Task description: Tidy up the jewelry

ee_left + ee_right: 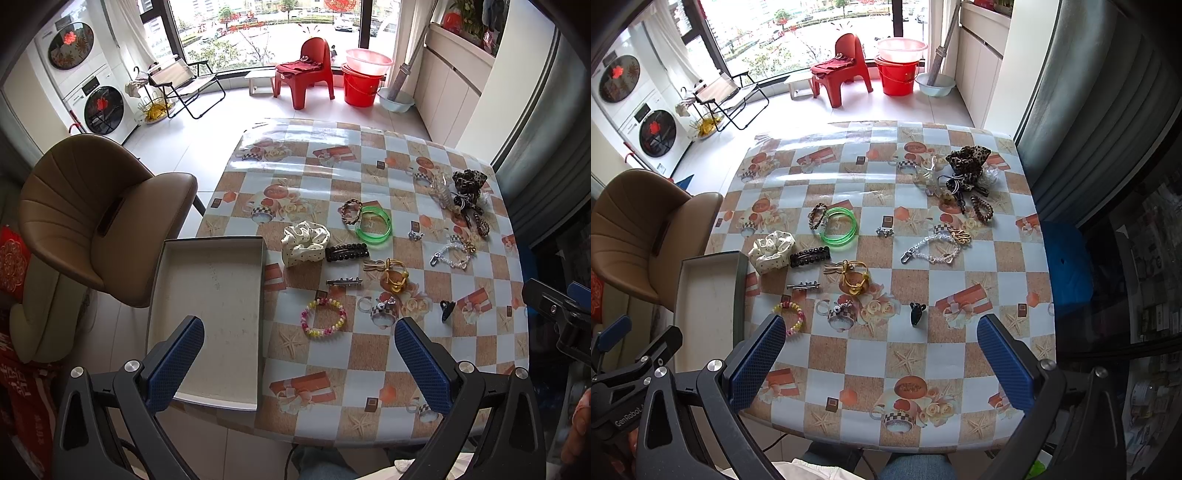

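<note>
An empty white box lid (pixel 210 314) lies at the table's left edge; it also shows in the right wrist view (pixel 705 306). Jewelry is scattered on the table: a pink-yellow bead bracelet (pixel 324 319), a white dotted scrunchie (pixel 304 243), a black beaded clip (pixel 347 253), green bangles (pixel 373 224), a gold hair tie (pixel 393 278), a small black claw clip (pixel 916 314) and a clear bead chain (pixel 932 249). My left gripper (pixel 299 365) is open and empty above the near table edge, beside the box. My right gripper (pixel 881 363) is open and empty over the near edge.
A checked tablecloth (pixel 369 398) covers the table. A pile of hair accessories with a leopard scrunchie (pixel 967 162) sits at the far right. A brown chair (pixel 99 218) stands left of the table. A red chair and buckets (pixel 306 74) stand by the window.
</note>
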A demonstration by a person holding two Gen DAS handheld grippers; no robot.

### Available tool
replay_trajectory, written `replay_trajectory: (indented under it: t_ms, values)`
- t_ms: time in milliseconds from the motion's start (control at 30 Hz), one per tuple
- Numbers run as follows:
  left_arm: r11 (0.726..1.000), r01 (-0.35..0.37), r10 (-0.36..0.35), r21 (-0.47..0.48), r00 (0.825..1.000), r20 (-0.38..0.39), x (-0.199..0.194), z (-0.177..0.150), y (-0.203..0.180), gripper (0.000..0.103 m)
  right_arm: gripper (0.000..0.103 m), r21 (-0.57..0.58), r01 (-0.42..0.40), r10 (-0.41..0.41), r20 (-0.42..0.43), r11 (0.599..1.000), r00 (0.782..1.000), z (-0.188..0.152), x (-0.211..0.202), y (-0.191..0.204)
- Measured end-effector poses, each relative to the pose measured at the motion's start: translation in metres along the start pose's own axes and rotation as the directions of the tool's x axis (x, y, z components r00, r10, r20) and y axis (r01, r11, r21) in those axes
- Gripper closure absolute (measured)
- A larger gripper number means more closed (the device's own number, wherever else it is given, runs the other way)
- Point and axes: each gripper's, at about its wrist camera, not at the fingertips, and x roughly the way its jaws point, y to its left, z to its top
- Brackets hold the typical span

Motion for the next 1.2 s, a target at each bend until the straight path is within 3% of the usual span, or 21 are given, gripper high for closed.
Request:
replay_trajectory:
  t_ms: [267,433,667,967,1200]
  values:
    - [1.000,0.001,0.000,0.009,0.999,-0.032,0.005,-0.015,0.005,0.000,0.000,0.008,-0.002,0.002,-0.024,1.000,1.000,-0.005,0.009,0.002]
    - [0.999,0.051,-0.051,0.000,0.997,-0.062,0.017,-0.012,0.012,0.000,0.000,0.027,-0.008,0.010,-0.062,1.000,0.998,-0.009,0.020,-0.010]
    - [0.996,0.085,-0.082,0.022,0.986,-0.142,0.070,-0.008,-0.001,0.000,0.000,0.077,-0.021,0.033,-0.156,0.997,0.987,-0.025,0.061,-0.029]
    - [0.987,0.119,-0.099,0.104,0.979,-0.180,0.155,-0.014,-0.032,0.000,0.000,0.144,0.020,0.021,-0.276,0.989,0.961,-0.044,0.151,-0.052]
    - [0.983,0.064,-0.032,0.171,0.982,-0.186,0.213,-0.016,-0.044,0.000,0.000,0.183,0.046,0.010,-0.292,0.982,0.956,-0.044,0.209,-0.060]
